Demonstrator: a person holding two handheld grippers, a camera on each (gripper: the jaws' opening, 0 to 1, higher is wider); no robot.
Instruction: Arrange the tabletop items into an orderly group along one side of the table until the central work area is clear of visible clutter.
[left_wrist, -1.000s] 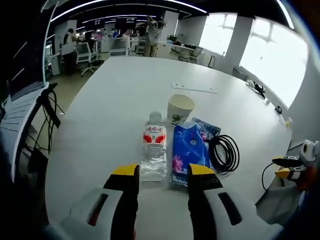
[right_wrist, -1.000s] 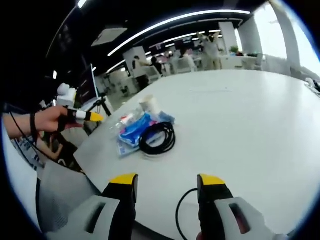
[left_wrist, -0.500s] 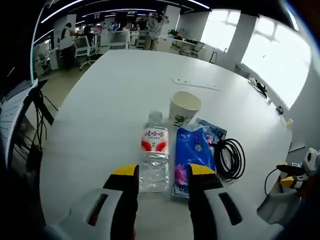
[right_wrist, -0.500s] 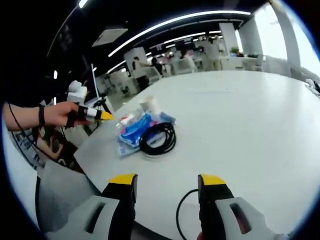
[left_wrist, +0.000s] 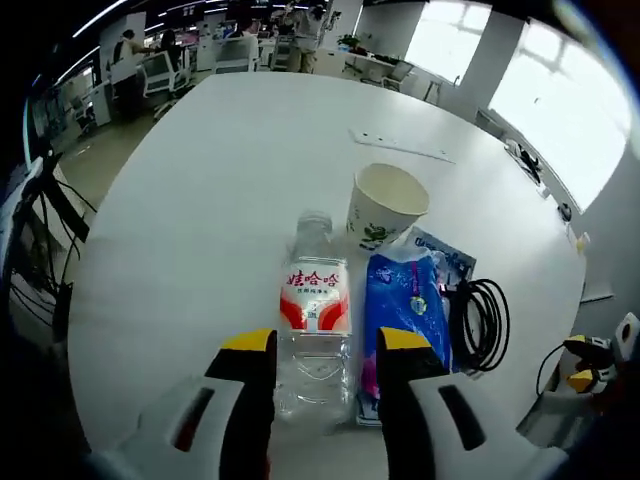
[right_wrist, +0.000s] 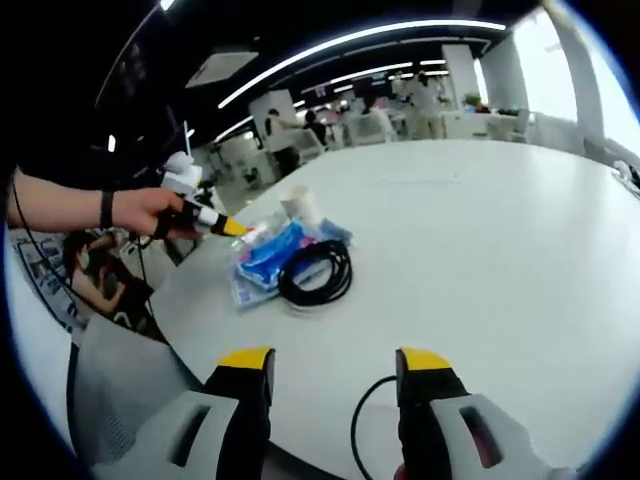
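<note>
Lying together – one bottle (left_wrist: 314, 320), one cup (left_wrist: 385, 205), one blue pack (left_wrist: 402, 315), one cable coil (left_wrist: 482, 322), both grippers (left_wrist: 325, 345) (right_wrist: 335, 362) wide, empty.

Both grippers are spread open and hold nothing: the left gripper (left_wrist: 325, 347) reaches forward, the right gripper (right_wrist: 337, 362) hangs level.

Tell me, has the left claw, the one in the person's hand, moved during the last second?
Yes. In the right gripper view the left claw has travelled toward the blue packet and the coiled black cable, which stayed put on the white table.
</note>
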